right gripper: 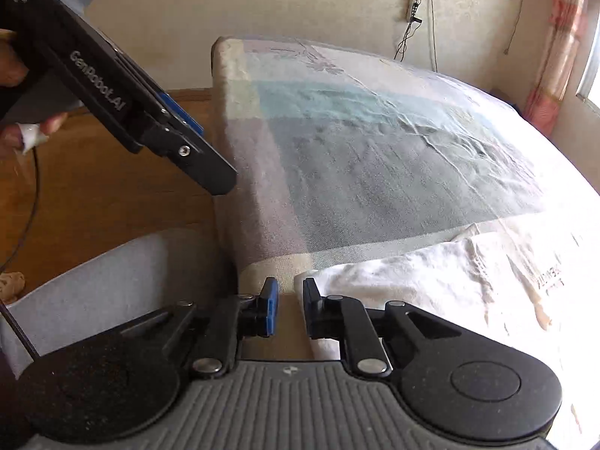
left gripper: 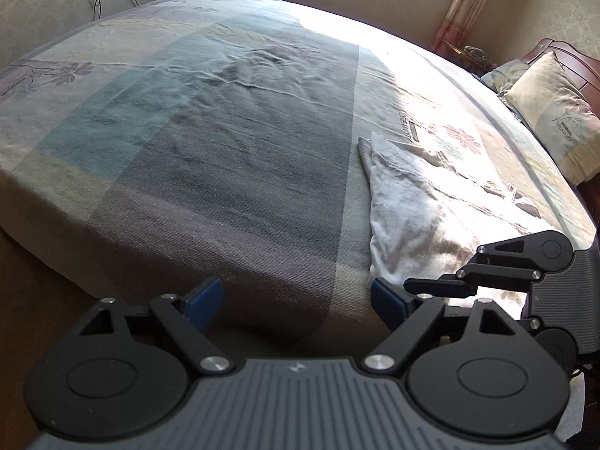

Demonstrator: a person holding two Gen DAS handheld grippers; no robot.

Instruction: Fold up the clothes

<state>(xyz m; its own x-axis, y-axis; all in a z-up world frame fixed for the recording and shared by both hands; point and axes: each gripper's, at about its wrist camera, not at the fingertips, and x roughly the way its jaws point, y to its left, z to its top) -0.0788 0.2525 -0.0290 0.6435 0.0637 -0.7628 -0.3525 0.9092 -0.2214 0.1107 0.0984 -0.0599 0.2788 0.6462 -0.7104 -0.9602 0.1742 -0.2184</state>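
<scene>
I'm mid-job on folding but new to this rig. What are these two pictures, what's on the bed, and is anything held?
There is no robot arm: a person carries two hand-held grippers, each with a camera looking along its fingers. The left camera shows the left gripper wide open above the bed, holding nothing. The right camera shows the right gripper at the bed's near edge, slightly open, beside the white garment but not gripping it. The garment lies crumpled near that edge. A pillow sits farther right.
</scene>
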